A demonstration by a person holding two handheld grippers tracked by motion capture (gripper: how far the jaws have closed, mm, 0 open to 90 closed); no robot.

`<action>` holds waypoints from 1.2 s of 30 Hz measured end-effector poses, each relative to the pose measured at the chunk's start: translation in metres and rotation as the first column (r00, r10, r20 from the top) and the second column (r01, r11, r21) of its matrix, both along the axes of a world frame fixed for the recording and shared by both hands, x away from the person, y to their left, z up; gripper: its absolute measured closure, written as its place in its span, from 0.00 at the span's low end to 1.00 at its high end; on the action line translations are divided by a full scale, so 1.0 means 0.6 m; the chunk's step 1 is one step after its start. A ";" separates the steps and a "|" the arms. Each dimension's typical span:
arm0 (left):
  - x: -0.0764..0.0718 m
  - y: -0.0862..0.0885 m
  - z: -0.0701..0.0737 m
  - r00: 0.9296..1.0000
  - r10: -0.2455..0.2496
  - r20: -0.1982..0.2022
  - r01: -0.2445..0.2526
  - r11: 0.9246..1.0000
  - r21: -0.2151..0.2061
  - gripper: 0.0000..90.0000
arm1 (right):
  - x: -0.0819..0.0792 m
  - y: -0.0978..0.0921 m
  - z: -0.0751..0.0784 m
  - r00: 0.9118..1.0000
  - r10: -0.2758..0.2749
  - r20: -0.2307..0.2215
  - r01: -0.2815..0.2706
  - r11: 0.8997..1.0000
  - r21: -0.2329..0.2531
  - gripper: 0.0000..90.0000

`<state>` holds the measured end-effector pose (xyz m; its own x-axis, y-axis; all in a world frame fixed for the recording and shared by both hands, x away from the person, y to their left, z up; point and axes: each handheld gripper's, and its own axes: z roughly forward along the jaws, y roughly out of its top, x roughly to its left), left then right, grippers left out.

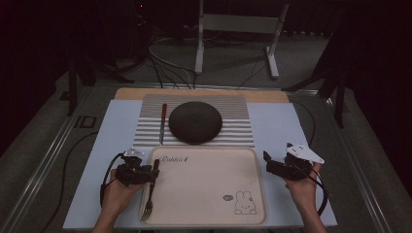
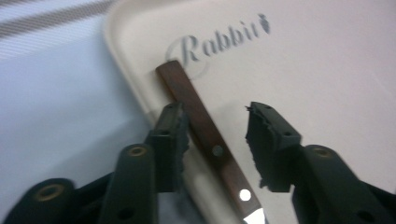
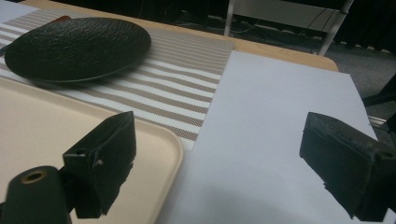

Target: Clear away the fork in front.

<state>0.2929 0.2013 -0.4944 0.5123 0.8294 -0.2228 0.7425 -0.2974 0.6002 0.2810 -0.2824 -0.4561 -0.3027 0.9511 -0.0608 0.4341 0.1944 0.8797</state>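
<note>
on tray (image 1: 252,194) | "rabbit" print | left hand-held gripper (image 2: 217,140) wide astride fork (image 2: 205,135) handle

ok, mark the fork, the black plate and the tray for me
fork (image 1: 151,187): high view, on the shaft between handle and tines.
black plate (image 3: 77,46): right gripper view, on the middle of its textured face.
tray (image 1: 209,182): high view, on its bare cream floor.

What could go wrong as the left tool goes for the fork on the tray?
The left tool is open around the fork's wooden handle, which lies right along the tray's raised rim. One jaw sits against that rim side, so closing could catch the rim or pinch off-centre. The fork might then pivot, slip, or drag the tray.
</note>
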 end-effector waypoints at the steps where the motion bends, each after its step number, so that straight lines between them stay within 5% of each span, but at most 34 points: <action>1: 0.000 0.001 0.002 1.000 0.004 0.013 -0.004 1.000 -0.006 0.58 | 0.000 0.001 0.000 1.000 0.001 -0.002 -0.001 1.000 0.000 0.12; 5: -0.003 0.009 0.017 0.995 0.047 0.085 -0.042 0.998 -0.055 0.43 | -0.003 0.002 -0.001 1.000 0.008 -0.001 -0.008 1.000 0.000 0.12; 9: -0.007 0.018 0.042 0.977 0.087 0.194 -0.065 0.991 -0.117 0.25 | -0.007 0.000 0.000 1.000 0.011 0.006 -0.011 1.000 0.014 0.12; 17: -0.016 0.043 0.101 0.911 0.156 0.383 -0.077 0.974 -0.212 0.07 | -0.020 -0.008 0.000 1.000 0.010 0.017 -0.011 0.999 0.045 0.12; 23: -0.020 0.054 0.124 0.857 0.192 0.478 -0.098 0.972 -0.214 0.00 | -0.035 -0.013 -0.004 0.999 0.004 0.034 -0.006 0.998 0.067 0.12; 25: -0.021 0.057 0.127 0.844 0.200 0.498 -0.101 0.970 -0.219 0.00 | -0.039 -0.015 -0.005 0.999 0.005 0.039 -0.008 0.998 0.068 0.12; 29: -0.021 0.066 0.128 0.826 0.205 0.525 -0.103 0.971 -0.216 0.00 | -0.047 -0.019 -0.005 0.999 0.005 0.049 -0.009 0.997 0.074 0.12; 36: -0.026 0.084 0.119 0.807 0.234 0.542 -0.131 0.966 -0.223 0.00 | -0.057 -0.027 -0.008 0.997 0.002 0.071 -0.007 0.997 0.074 0.12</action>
<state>0.2772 0.2518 -0.4227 0.4332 0.8970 -0.0879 0.2925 -0.0477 0.9551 0.2470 -0.2987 -0.4610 -0.3041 0.9526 -0.0115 0.3697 0.1292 0.9201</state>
